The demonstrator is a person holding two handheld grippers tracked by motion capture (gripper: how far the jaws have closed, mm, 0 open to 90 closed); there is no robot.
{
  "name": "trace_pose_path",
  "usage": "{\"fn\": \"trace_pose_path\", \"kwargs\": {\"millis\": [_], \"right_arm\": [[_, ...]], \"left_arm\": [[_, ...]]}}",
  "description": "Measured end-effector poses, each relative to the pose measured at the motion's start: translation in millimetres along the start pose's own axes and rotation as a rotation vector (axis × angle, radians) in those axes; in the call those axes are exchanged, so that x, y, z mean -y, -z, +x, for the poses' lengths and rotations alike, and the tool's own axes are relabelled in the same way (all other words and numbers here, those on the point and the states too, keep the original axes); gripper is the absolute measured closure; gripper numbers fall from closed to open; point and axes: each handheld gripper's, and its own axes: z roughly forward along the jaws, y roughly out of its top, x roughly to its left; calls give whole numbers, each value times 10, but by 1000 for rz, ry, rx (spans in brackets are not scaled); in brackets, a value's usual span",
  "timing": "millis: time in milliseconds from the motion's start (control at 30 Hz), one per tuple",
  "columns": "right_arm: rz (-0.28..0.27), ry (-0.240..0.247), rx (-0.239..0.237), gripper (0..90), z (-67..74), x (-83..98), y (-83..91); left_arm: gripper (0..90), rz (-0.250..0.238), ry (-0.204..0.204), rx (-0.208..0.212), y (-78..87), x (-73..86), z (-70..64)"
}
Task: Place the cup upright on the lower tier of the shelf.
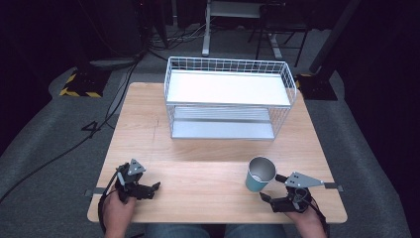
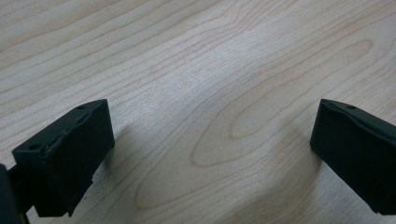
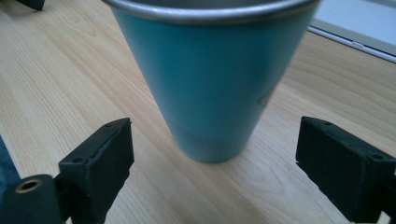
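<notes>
Right gripper (image 1: 273, 194) low at the near edge of the wooden surface (image 1: 208, 148), jaws spread wide, nothing held; the teal cup (image 1: 259, 174) stands upright just ahead, centred between them, untouched. Left gripper (image 1: 151, 189) likewise gapes empty over bare wood, well apart from the cup. Wire rack (image 1: 230, 96) sits beyond.

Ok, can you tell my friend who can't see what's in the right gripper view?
A teal cup with a silvery rim stands upright on a light wooden table, close ahead. The right gripper is open, one black jaw either side, not touching it.
</notes>
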Motion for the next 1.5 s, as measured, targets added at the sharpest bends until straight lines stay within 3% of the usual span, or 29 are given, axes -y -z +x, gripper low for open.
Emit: {"fn": "trace_pose_path", "kwargs": {"millis": [133, 400, 633, 867, 1033, 1500], "right_arm": [[-1, 14, 3, 112, 34, -17, -82], [-16, -25, 19, 103, 38, -30, -248], [-28, -45, 68, 152, 87, -50, -392], [-33, -42, 84, 160, 114, -46, -450], [-43, -40, 86, 239, 121, -21, -457], [-38, -36, 77, 245, 98, -35, -466]], "left_arm": [[1, 1, 0, 0, 0, 0, 0], [1, 0, 0, 0, 0, 0, 0], [1, 1, 0, 0, 0, 0, 0], [1, 0, 0, 0, 0, 0, 0], [1, 0, 0, 0, 0, 0, 0], [1, 1, 0, -1, 1, 0, 0]]}}
